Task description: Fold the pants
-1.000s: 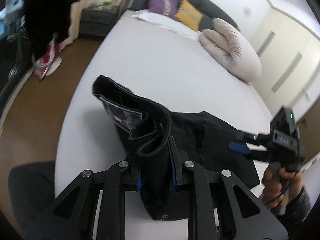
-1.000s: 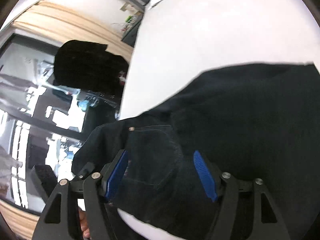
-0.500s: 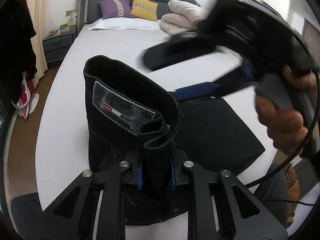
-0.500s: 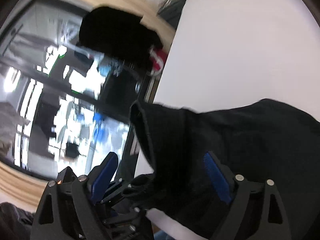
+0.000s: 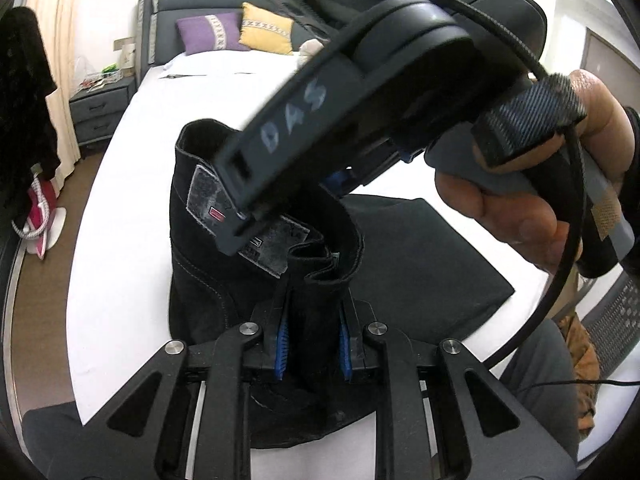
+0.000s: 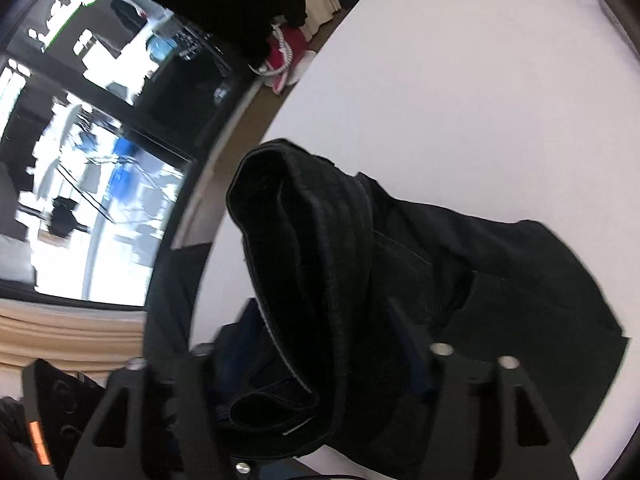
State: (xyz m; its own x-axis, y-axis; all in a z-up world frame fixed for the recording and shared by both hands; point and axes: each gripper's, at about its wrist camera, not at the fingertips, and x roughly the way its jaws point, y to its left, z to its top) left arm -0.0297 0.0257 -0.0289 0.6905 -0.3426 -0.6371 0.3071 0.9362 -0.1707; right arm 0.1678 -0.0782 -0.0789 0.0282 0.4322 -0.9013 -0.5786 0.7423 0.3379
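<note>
Black pants [image 5: 224,280] lie partly folded on the white bed [image 5: 132,200], with the waistband end lifted and its grey label facing me. My left gripper [image 5: 314,320] is shut on a bunched fold of that waistband. Held by a hand [image 5: 520,208], my right gripper [image 5: 288,212] reaches in from the upper right over the same waistband. In the right wrist view the thick rolled waistband [image 6: 304,240] sits between the right gripper [image 6: 328,332] fingers. Its jaws are closing, blurred, and I see no firm pinch. The rest of the pants [image 6: 500,280] spreads flat to the right.
Purple [image 5: 208,34] and yellow [image 5: 266,34] pillows lean on the dark headboard. A grey nightstand [image 5: 100,116] stands left of the bed beside a hanging dark garment [image 5: 24,100]. Red-and-white footwear [image 5: 40,216] lies on the brown floor. A cable [image 5: 560,280] hangs from the right gripper.
The right gripper left the flat part of the pants and swung over to the raised waistband, first widening, then narrowing around it. The left gripper rolled, standing the waistband more upright.
</note>
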